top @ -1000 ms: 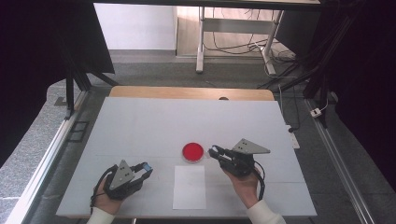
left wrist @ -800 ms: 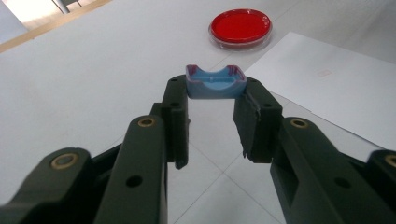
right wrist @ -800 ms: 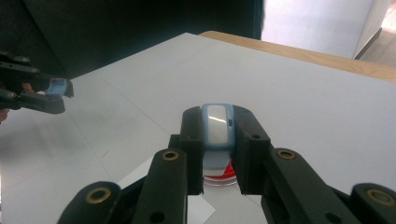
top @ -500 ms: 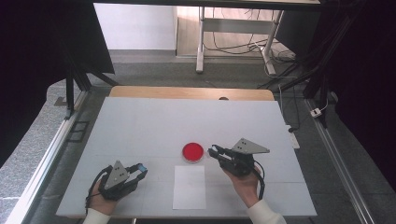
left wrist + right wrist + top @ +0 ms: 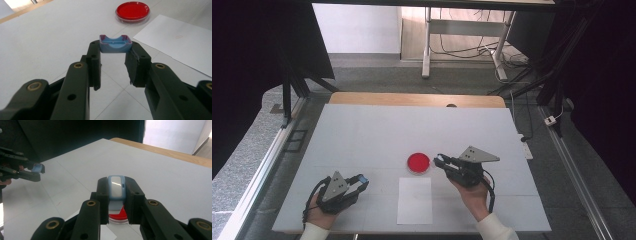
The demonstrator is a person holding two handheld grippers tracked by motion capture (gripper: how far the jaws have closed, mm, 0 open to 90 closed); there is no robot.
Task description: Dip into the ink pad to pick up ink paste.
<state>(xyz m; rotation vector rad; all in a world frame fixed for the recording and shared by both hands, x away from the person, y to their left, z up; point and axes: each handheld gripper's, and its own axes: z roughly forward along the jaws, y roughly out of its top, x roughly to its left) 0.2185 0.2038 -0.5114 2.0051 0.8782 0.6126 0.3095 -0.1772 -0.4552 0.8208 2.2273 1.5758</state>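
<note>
My left gripper (image 5: pixel 361 179) rests near the table's front left, shut on a small blue tray-shaped plastic piece (image 5: pixel 115 44) pinched between its tips. My right gripper (image 5: pixel 440 160) is held just right of a red petri dish (image 5: pixel 418 162) and points at it. It is shut on a narrow blue piece with a white face (image 5: pixel 116 185), which stands upright between the pads. In the right gripper view the red dish (image 5: pixel 117 217) shows just below that piece. In the left gripper view the dish (image 5: pixel 132 11) lies farther ahead to the right.
A white sheet of paper (image 5: pixel 414 200) lies in front of the dish, between the two hands. The white table (image 5: pixel 412 125) has a wooden strip (image 5: pixel 412 99) along its far edge. Black frames and cables stand beyond it.
The left gripper has drifted slightly to the left with its blue piece. The right gripper and the dish have stayed where they were.
</note>
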